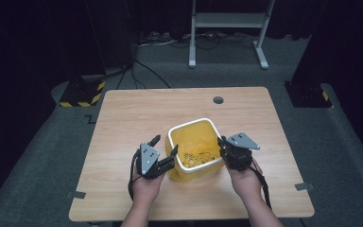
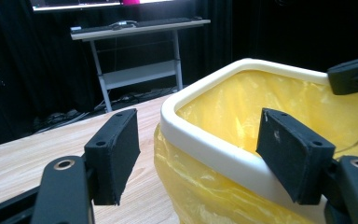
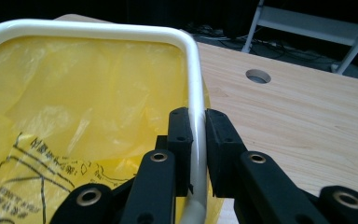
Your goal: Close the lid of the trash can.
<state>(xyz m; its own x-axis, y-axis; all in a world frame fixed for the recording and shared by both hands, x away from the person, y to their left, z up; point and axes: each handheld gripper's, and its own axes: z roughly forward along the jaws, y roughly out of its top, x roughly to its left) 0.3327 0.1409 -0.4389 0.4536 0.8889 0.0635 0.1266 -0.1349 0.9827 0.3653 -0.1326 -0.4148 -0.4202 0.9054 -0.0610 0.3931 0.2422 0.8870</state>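
Where the table (image 1: 123, 118) is bare wood, a white-rimmed bin (image 1: 172, 137) lined with a yellow bag (image 2: 223, 112) stands near its middle. The right gripper (image 3: 196, 135) is clamped on the bin's right rim, one pad inside against the bag, one outside. The left gripper (image 2: 196, 154) straddles the left rim with jaws spread, one pad outside and one over the bag; its pads seem clear of the rim, though the inner one is hard to judge.

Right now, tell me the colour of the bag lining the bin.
Yellow, with black print; the bag shows best in the right gripper view.
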